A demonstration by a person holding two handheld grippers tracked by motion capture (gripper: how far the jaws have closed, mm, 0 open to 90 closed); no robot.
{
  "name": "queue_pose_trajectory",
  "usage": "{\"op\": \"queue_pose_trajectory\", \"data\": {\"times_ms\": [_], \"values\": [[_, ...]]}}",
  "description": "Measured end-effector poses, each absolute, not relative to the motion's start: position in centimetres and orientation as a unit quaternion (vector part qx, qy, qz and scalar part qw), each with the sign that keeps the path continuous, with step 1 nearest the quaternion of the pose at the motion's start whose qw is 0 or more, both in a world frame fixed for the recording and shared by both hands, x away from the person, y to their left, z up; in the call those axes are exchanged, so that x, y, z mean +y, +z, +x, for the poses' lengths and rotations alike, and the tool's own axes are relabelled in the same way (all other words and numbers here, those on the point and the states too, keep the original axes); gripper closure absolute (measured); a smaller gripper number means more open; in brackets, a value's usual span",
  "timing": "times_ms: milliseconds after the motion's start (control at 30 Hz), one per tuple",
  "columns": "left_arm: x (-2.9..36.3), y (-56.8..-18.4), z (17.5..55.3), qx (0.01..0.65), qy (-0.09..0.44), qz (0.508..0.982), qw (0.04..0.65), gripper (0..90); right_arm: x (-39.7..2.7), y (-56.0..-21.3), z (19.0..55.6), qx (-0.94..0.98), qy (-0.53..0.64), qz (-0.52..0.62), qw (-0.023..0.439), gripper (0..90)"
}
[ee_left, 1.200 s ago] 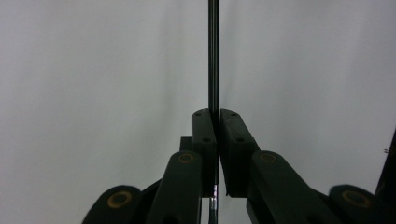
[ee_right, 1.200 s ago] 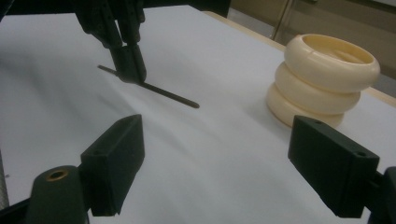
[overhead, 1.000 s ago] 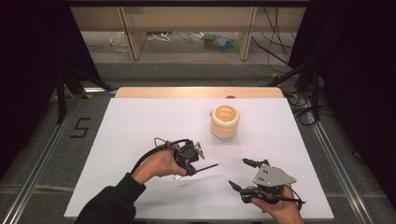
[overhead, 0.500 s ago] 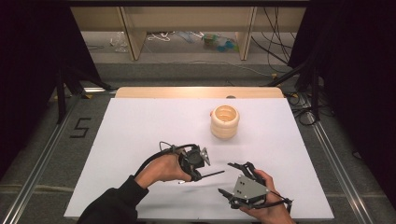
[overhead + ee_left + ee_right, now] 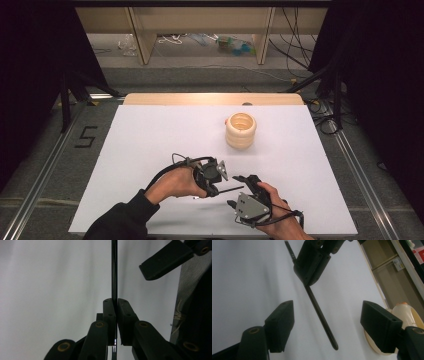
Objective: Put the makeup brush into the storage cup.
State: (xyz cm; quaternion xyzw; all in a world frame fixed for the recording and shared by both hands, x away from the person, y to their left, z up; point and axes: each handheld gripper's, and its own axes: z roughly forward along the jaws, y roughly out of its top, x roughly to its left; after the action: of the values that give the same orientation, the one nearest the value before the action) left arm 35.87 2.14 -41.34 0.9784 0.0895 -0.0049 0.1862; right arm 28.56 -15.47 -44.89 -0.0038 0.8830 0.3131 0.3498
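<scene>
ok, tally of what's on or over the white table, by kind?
Tongs: 2, left tongs and right tongs
Thin black stick, clamped in the left tongs: 1
Cream ribbed holder: 1
Total: 4

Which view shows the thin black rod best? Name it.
The right gripper view: the thin black rod runs free between the open jaws, tip visible. The left gripper view shows the rod edge-on, clamped; the high view shows the rod tiny.
</scene>
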Motion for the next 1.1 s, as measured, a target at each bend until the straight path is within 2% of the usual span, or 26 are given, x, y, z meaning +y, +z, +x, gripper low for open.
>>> {"op": "queue_pose_trajectory", "data": {"times_ms": [33,67,167,1100], "values": [[2.1,-41.3,35.9,0.09,-0.005,0.978,0.186,85.2,-15.5,-44.9,28.6,0.883,0.313,-0.004,0.35,30.0],[2.1,-41.4,35.8,0.089,-0.005,0.978,0.187,85.1,-15.3,-44.6,28.9,0.884,0.281,-0.052,0.369,31.4],[2.0,-41.3,35.7,0.09,-0.004,0.978,0.191,85.1,-15.0,-44.6,29.1,0.883,0.274,-0.067,0.374,33.2],[2.1,-41.2,35.7,0.083,-0.005,0.979,0.189,85.1,-13.1,-45.5,28.5,0.89,0.198,-0.116,0.394,67.6]]}}
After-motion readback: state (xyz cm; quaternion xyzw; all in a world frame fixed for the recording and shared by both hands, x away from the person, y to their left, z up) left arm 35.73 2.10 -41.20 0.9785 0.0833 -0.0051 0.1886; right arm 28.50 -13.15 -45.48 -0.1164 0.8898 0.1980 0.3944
